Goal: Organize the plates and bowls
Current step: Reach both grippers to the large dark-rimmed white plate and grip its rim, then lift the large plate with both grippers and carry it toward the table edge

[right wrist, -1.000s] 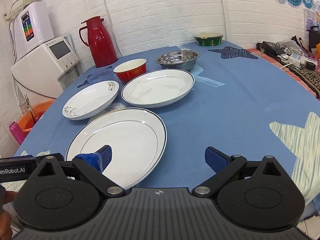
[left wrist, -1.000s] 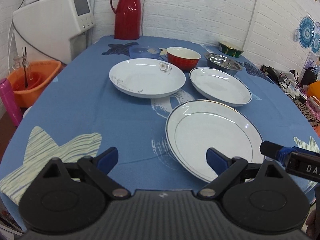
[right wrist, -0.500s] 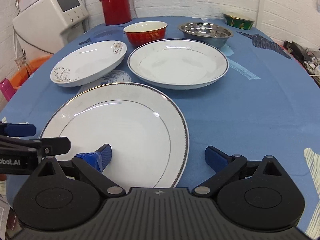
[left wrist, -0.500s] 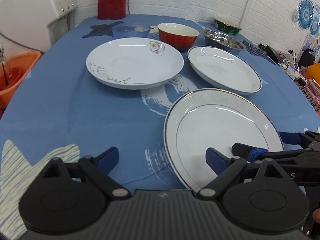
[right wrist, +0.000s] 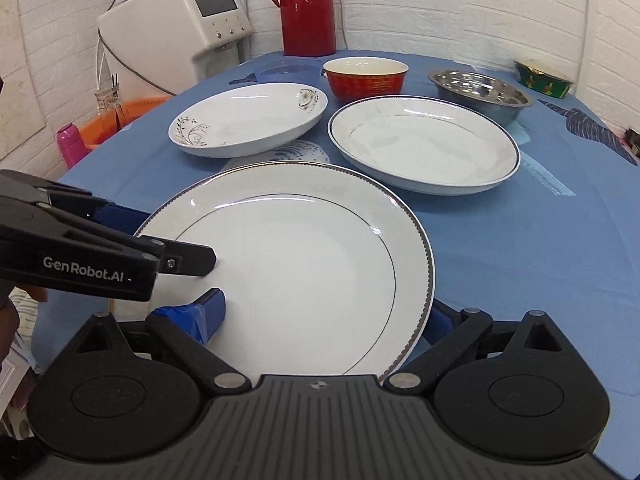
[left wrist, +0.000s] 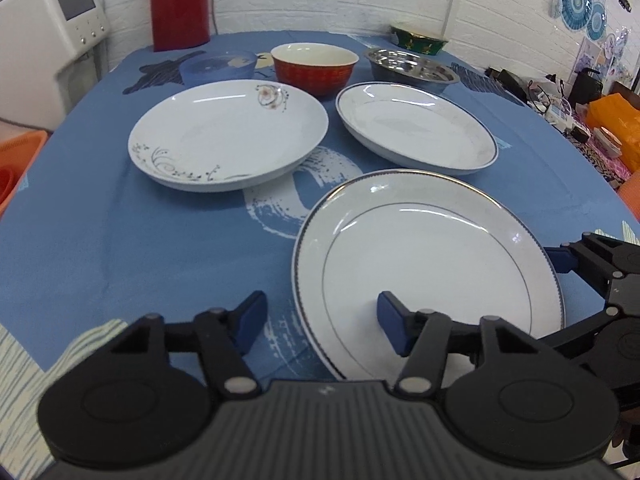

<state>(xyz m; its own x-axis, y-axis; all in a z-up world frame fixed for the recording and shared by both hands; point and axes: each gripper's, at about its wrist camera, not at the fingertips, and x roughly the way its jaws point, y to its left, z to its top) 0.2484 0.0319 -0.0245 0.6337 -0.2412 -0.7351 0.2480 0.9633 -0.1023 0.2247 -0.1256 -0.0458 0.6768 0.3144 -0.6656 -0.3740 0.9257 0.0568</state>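
A large flat white plate (left wrist: 428, 252) (right wrist: 296, 256) with a thin grey ring lies nearest on the blue tablecloth. My left gripper (left wrist: 322, 320) is open astride its near-left rim, one pad over the plate and one over the cloth. My right gripper (right wrist: 324, 318) is open across its near-right rim. Behind lie a floral deep plate (left wrist: 228, 136) (right wrist: 248, 120) and a blue-rimmed deep plate (left wrist: 416, 128) (right wrist: 424, 144). Farther back stand a red bowl (left wrist: 314, 66) (right wrist: 366, 76), a steel bowl (left wrist: 412, 66) (right wrist: 480, 88), a green bowl (left wrist: 418, 38) (right wrist: 544, 78) and a pale blue bowl (left wrist: 218, 66).
A red thermos (left wrist: 178, 4) (right wrist: 308, 4) stands at the table's far edge by the brick wall. A white appliance (left wrist: 52, 40) (right wrist: 180, 24) and an orange basin (right wrist: 116, 120) are off the table's left side. Clutter (left wrist: 580, 112) lies at the right.
Both grippers have moved forward and down to the large flat plate, closing in from either side. Both stay open.
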